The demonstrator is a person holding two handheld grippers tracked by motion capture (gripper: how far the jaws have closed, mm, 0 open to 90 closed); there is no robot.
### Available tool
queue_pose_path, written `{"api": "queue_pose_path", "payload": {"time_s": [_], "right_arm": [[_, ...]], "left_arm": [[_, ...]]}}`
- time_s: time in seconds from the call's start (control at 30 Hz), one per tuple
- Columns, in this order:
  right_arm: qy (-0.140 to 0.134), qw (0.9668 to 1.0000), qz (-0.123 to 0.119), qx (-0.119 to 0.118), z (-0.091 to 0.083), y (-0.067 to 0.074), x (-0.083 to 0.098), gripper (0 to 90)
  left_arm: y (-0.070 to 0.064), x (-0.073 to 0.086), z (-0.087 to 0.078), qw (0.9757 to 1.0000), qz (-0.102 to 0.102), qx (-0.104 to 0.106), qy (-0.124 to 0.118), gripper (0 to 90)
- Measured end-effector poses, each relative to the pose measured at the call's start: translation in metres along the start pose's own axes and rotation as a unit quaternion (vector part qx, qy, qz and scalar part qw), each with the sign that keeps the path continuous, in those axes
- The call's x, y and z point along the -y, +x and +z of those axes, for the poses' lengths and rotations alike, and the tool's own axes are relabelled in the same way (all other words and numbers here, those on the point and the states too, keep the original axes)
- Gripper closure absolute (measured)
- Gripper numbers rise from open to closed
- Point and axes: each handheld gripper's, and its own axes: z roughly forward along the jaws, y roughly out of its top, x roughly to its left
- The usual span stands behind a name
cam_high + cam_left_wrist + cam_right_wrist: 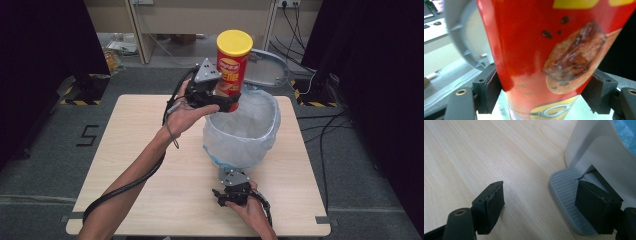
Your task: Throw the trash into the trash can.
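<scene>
A red chip can (232, 65) with a yellow lid stands upright in the air over the far left rim of a white pedal bin (240, 145) lined with a clear bag. My left gripper (227, 100) is shut on the can's lower part; in the left gripper view both jaws press against the can (554, 55). The bin's grey lid (267, 67) stands tipped open behind it. At the bin's near side my right gripper (230, 192) is open and low on the table. In the right gripper view one jaw sits over the ribbed grey pedal (564, 192), the other over bare wood.
The bin stands right of centre on a light wooden table (150, 165), with bare wood to its left and front. Cables trail from both grippers. Black curtains flank the scene, and cables lie on the grey floor (350, 130) to the right.
</scene>
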Motion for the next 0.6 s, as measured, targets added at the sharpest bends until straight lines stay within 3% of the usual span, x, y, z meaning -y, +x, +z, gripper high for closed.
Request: {"api": "queue_pose_path", "payload": {"time_s": [0.33, 0.6], "right_arm": [[0.001, 1.0, 0.002, 0.0, 0.0, 0.0, 0.0, 23.3], [-0.001, 1.0, 0.0, 0.0, 0.0, 0.0, 0.0, 23.3]], "left_arm": [[-0.017, 0.014, 0.023, 0.9985, 0.019, 0.025, 0.044, 24.2], [-0.017, 0.023, 0.036, 0.9961, 0.014, 0.04, 0.078, 24.1]]}}
